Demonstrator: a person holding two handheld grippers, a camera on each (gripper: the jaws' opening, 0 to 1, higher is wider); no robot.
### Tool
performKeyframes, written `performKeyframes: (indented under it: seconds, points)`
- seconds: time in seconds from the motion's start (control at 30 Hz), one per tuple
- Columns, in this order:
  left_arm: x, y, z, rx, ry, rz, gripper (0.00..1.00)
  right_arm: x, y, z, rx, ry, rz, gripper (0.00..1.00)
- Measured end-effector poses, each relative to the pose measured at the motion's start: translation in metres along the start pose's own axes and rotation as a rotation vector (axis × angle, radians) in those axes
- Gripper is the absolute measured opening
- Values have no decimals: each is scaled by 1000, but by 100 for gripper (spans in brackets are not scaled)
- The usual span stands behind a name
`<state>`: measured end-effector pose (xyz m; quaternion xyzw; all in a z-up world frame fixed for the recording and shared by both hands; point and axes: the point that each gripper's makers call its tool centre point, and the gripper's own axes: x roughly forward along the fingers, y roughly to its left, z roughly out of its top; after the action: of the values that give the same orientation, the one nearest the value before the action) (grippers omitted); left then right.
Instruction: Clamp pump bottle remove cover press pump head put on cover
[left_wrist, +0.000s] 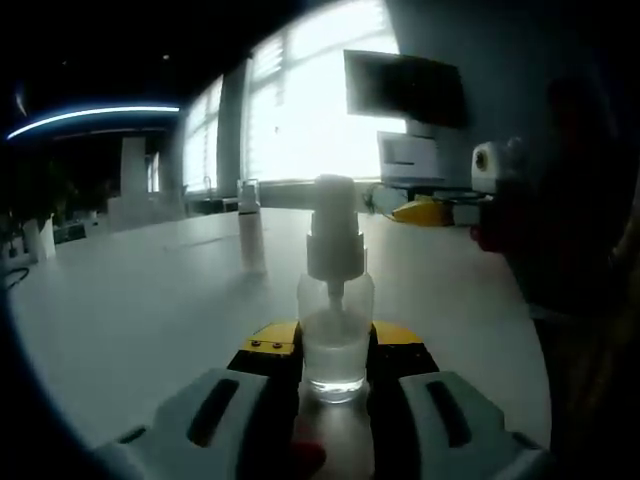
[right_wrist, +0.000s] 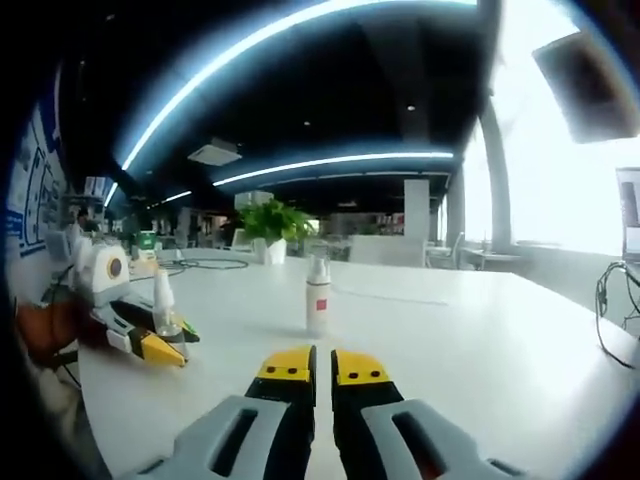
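Note:
A small clear pump bottle (left_wrist: 335, 300) with a white pump head stands on the white table (left_wrist: 150, 310). My left gripper (left_wrist: 335, 358) is shut on its lower body, yellow-tipped jaws on either side. Whether a clear cover sits over the pump head I cannot tell. In the right gripper view the same bottle (right_wrist: 163, 298) shows at the left, held by the left gripper (right_wrist: 165, 338). My right gripper (right_wrist: 323, 368) hovers over the table with its jaws shut together and nothing between them.
A second slim bottle (right_wrist: 318, 295) with a red label stands upright further along the table; it shows as (left_wrist: 250, 235) in the left gripper view. A potted plant (right_wrist: 272, 225) stands far back. A person's hand (left_wrist: 495, 235) is at the right.

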<state>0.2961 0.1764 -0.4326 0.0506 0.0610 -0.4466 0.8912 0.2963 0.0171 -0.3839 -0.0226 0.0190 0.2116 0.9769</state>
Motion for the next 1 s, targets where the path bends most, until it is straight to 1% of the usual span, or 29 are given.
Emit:
performKeyframes:
  seconds: [0.27,0.43,0.53,0.63,0.73,0.87,1.0]
  points:
    - [0,1,0,0,1,1,16,-6,4,-10,-27,-1,10,0]
    - [0,1,0,-1,1,1,16,-7,1,-18,-19,-1,0,0]
    - [0,0,0,-1,1,0,16,-7,0,-22,-35,-3,-3,0]
    - [0,0,0,-1,1,1,16,-8,0,-17,-57,-18,-4,0]
    - [0,0,0,-2,1,1,16,-9,-1,-13,-58,-30,-9,0]
    - [0,0,0,-2,1,1,16,-11,0,-14,-60,-27,-1,0]
    - [0,0,0,-3,1,1,16,-13,-1,-18,-55,-14,-5,0]
